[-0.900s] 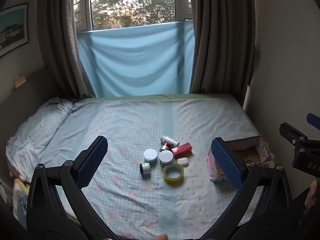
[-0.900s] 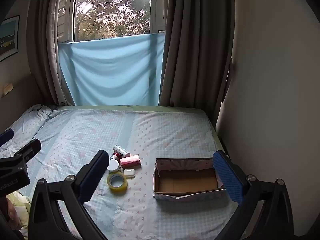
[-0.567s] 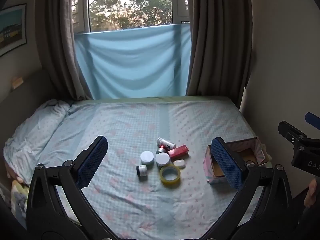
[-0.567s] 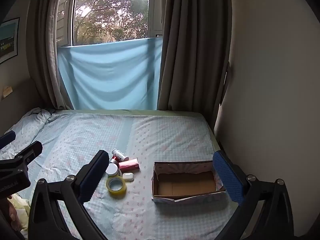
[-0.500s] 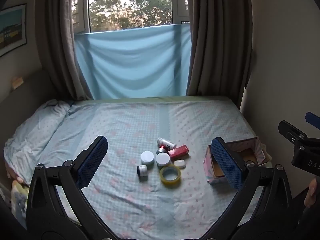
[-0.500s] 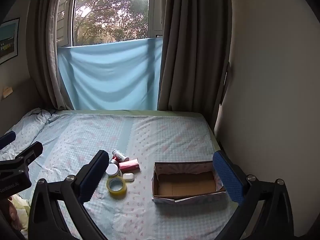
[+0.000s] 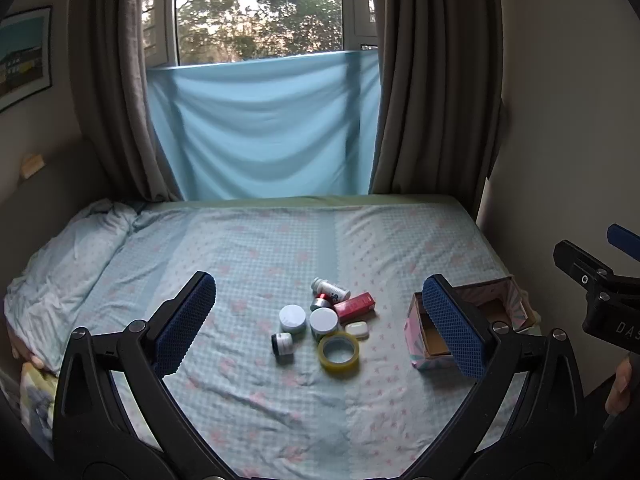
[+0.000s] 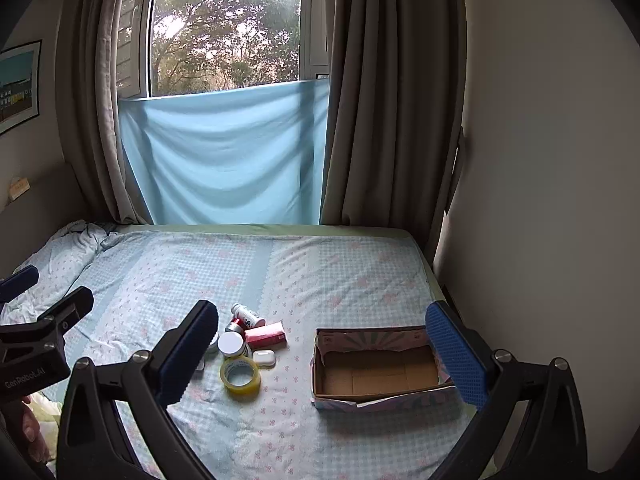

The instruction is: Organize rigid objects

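A small cluster lies mid-bed: a yellow tape roll [image 7: 338,351] [image 8: 240,374], two white-lidded jars [image 7: 293,318] [image 7: 324,320], a small dark jar [image 7: 282,343], a white earbud case [image 7: 356,329] [image 8: 264,357], a red box [image 7: 355,306] [image 8: 265,335] and a white bottle [image 7: 330,289] [image 8: 247,315] lying on its side. An open, empty cardboard box [image 7: 466,325] [image 8: 380,368] stands to their right. My left gripper [image 7: 320,324] hovers open above the cluster with nothing between its fingers. My right gripper [image 8: 326,344] is open too, between the cluster and the box.
The bed [image 7: 248,248] has a light blue patterned sheet, with a rumpled pillow [image 7: 72,248] at far left. A wall [image 8: 540,200] runs close along the right edge beside the box. Grey curtains [image 7: 432,80] and a blue cloth [image 7: 260,128] hang behind.
Both views have drifted slightly: the cluster and box sit a little higher and further left in frame than before. Both grippers stay open.
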The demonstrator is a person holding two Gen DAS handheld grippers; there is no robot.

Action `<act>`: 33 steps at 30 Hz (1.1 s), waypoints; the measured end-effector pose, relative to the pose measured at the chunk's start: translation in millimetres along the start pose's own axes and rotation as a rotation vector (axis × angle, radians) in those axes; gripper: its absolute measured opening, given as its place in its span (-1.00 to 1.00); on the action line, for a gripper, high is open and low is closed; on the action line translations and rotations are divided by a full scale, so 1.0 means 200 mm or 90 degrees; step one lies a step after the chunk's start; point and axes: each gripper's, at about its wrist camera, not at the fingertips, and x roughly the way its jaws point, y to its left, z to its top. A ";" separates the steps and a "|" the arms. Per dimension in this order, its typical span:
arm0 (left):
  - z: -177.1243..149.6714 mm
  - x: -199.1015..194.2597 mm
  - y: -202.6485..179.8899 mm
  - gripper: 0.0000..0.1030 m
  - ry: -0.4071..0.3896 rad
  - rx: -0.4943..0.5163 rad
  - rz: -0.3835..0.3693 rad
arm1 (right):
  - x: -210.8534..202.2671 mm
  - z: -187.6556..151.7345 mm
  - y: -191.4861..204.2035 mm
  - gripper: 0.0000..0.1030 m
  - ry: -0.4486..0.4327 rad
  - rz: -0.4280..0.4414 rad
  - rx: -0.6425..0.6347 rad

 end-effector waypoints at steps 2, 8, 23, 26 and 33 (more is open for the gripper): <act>0.00 0.01 0.00 0.99 -0.001 -0.001 -0.003 | 0.01 -0.01 0.00 1.00 -0.001 -0.001 -0.002; 0.00 0.01 0.01 0.99 -0.003 -0.001 -0.010 | 0.03 0.00 -0.01 1.00 -0.002 0.000 0.001; 0.01 0.03 0.02 0.99 0.000 -0.002 -0.001 | 0.07 -0.01 -0.02 1.00 -0.013 0.012 0.000; 0.01 0.03 0.02 0.99 0.000 -0.002 -0.001 | 0.07 -0.01 -0.02 1.00 -0.016 0.013 0.003; 0.01 0.04 0.02 0.99 0.002 -0.006 -0.002 | 0.07 -0.02 -0.01 1.00 -0.016 0.008 0.003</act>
